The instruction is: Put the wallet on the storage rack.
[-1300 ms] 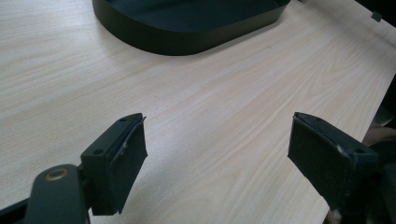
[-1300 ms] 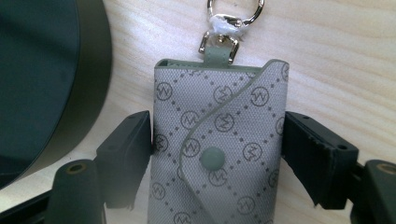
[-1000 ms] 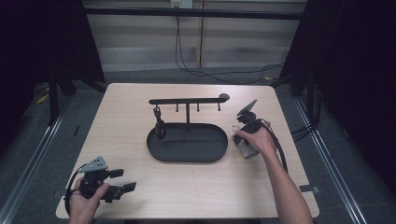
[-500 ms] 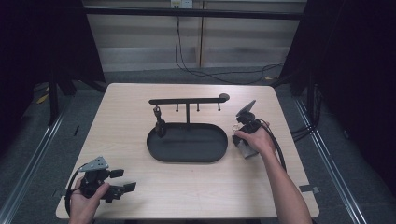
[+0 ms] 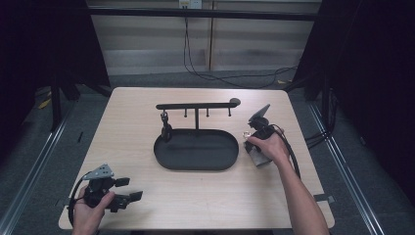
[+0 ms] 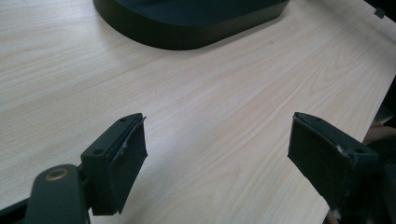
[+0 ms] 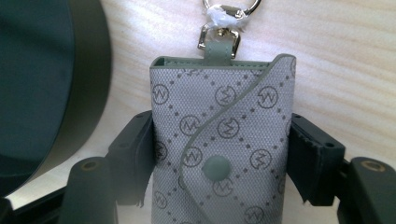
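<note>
right gripper [image 7: 219,154] had just been closing its jaws and was clamped on the sides of the grey key pouch [image 7: 223,140], which lay flat on the table [image 5: 137,122] just right of the black tray [image 5: 195,149]. step looked like the grasp, lift not yet made. next likely called for raising it by its metal ring [image 7: 231,7] toward the hook rack [image 5: 195,105]. left gripper [image 6: 215,158] rested at the near left, jaws apart, empty.

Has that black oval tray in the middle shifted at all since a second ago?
No. The tray sits at the same spot on the table.
</note>
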Demonstrator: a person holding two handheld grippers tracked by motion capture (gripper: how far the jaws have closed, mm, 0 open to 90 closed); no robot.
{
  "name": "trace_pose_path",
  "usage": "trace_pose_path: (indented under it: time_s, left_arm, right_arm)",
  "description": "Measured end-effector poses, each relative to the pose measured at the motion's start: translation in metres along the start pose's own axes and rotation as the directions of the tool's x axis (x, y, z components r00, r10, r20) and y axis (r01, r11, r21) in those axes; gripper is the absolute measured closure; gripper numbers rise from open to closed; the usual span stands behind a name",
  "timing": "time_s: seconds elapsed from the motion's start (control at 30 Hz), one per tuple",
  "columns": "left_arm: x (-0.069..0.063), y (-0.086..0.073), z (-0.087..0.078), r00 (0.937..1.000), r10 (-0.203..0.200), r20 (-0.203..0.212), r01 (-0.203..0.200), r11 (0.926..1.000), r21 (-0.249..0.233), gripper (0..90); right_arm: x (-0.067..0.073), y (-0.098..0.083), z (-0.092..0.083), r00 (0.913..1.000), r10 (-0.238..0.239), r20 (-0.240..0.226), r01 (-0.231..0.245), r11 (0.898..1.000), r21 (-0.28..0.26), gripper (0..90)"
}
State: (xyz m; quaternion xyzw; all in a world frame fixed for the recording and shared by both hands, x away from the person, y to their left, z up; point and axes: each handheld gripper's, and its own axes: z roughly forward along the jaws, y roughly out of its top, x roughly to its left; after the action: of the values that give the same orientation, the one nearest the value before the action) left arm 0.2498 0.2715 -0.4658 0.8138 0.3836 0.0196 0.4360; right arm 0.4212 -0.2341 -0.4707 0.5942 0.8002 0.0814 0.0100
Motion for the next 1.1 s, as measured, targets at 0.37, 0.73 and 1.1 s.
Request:
trace_pose_path:
  time_s: [0.37,0.73,1.1]
  left_arm:
    - [-0.001,0.000,0.001,1.0000,0.004,0.002,-0.004,0.9999,0.013,19.1]
    - [0.000,0.000,0.000,1.0000,-0.005,0.004,0.005,0.9999,0.011,19.1]
    - [0.000,0.000,0.000,0.9999,-0.006,0.010,0.006,0.9999,0.010,19.1]
  right_arm:
    - [-0.006,-0.006,-0.018,0.9988,0.027,-0.040,-0.029,0.999,-0.045,32.6]
    - [-0.010,-0.007,-0.033,0.9990,0.030,-0.032,-0.031,0.999,-0.036,32.8]
    - [-0.003,-0.004,-0.057,0.9998,-0.004,-0.018,0.003,0.999,-0.040,32.9]
